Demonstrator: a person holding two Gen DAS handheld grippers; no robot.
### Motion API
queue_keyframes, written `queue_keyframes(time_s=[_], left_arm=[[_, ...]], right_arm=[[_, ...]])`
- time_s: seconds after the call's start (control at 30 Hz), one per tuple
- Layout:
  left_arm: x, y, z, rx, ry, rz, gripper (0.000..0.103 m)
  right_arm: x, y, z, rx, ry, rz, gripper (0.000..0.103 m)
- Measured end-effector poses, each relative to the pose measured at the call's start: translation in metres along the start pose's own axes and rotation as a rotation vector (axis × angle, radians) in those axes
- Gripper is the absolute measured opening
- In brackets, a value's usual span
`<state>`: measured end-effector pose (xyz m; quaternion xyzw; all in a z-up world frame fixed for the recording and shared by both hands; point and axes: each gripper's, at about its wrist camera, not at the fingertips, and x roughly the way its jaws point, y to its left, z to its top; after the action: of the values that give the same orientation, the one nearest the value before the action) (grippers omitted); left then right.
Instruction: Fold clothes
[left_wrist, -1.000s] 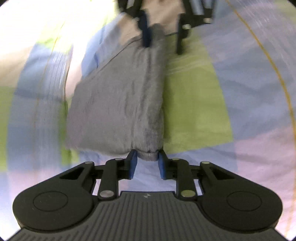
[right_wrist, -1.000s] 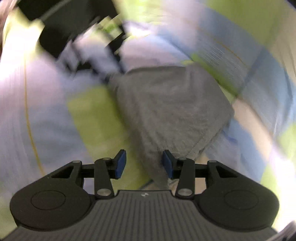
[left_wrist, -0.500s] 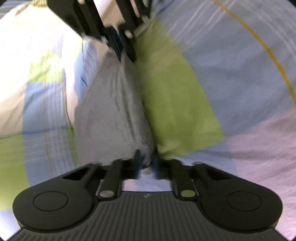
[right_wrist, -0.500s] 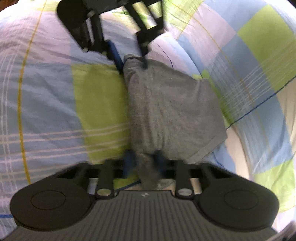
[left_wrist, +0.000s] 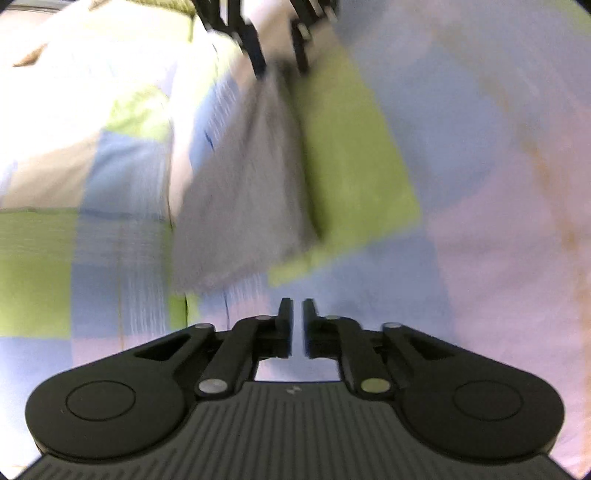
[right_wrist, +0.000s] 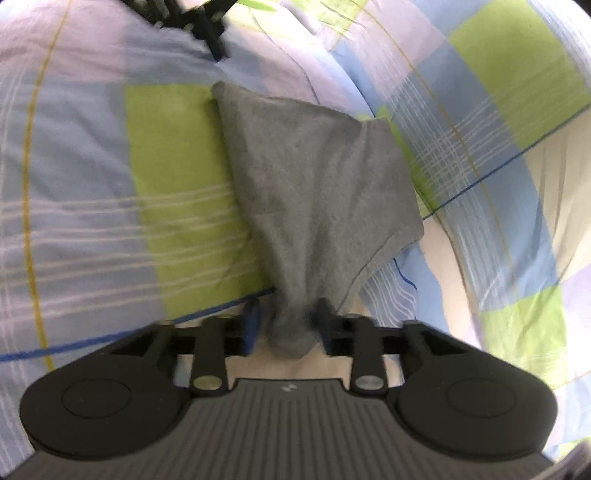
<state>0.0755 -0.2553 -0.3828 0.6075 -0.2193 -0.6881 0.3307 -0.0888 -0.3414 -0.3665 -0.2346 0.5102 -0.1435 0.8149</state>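
A grey folded garment (right_wrist: 314, 184) lies on a checked bedspread (right_wrist: 74, 184). My right gripper (right_wrist: 288, 325) has the garment's near corner bunched between its fingers. Its jaws are opening, and a gap shows beside the left pad. In the left wrist view the garment (left_wrist: 240, 206) is blurred and lies ahead, apart from my left gripper (left_wrist: 297, 314). The left jaws are opening with only a narrow gap and nothing between them. The right gripper (left_wrist: 280, 55) shows at the top, at the garment's far end. The left gripper (right_wrist: 207, 33) sits beyond the garment's far corner, off the cloth.
The bedspread (left_wrist: 480, 184) of green, blue, lilac and cream checks fills both views and rolls softly in folds. Nothing else lies on it near the garment.
Half a second ago both grippers were shut on opposite corners of the garment. The left one has let go and drawn back from it. The right jaws have spread apart around their corner.
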Motion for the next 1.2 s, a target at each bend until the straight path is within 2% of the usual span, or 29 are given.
queue_keyframes(time_s=[0.03,0.07,0.1,0.2,0.33,0.4,0.43,0.47,0.53,0.63,0.77,0.97,1.07,1.2], left_arm=[[0.001,0.002,0.006,-0.019,-0.017,-0.001,0.054],[0.003,0.003,0.013,-0.039,-0.034,-0.002,0.057],[0.005,0.005,0.019,-0.057,-0.046,-0.005,0.057],[0.036,-0.006,0.025,-0.063,0.035,-0.07,0.058],[0.047,-0.01,0.025,-0.065,0.033,-0.058,0.058],[0.049,-0.003,0.023,-0.099,0.039,-0.088,0.048],[0.052,0.0,0.022,-0.099,0.045,-0.111,0.025],[0.054,0.0,0.023,-0.087,0.052,-0.122,0.009],[0.056,0.0,0.02,-0.046,0.061,-0.154,0.006],[0.056,0.017,0.021,-0.127,0.069,-0.22,0.004],[0.054,0.028,0.03,-0.154,0.071,-0.267,0.004],[0.029,0.021,0.084,-0.204,0.032,-0.359,0.003],[0.022,0.01,0.139,-0.294,0.004,-0.406,0.003],[0.029,0.002,0.213,-0.4,-0.035,-0.421,0.0]], right_arm=[[-0.004,0.0,0.001,0.018,-0.006,-0.004,0.036],[-0.008,0.001,0.002,0.038,-0.01,-0.01,0.041],[-0.009,0.002,0.001,0.04,-0.006,-0.012,0.042],[-0.001,0.005,0.0,0.023,0.029,-0.027,0.042],[0.009,0.008,-0.002,0.013,0.013,-0.06,0.042],[0.012,0.009,0.0,-0.003,-0.002,-0.07,0.042],[0.014,0.011,0.001,-0.018,-0.009,-0.07,0.037],[0.017,0.011,0.002,-0.03,-0.016,-0.055,0.025],[0.02,0.006,0.003,-0.004,-0.016,-0.037,0.007],[0.02,-0.002,0.003,-0.009,-0.023,-0.026,0.004],[0.01,-0.012,-0.003,-0.046,-0.05,-0.011,0.004],[-0.016,-0.029,-0.033,-0.179,-0.104,0.05,0.004],[-0.029,-0.038,-0.063,-0.278,-0.138,0.104,0.004],[-0.04,-0.058,-0.111,-0.437,-0.16,0.158,0.004]])
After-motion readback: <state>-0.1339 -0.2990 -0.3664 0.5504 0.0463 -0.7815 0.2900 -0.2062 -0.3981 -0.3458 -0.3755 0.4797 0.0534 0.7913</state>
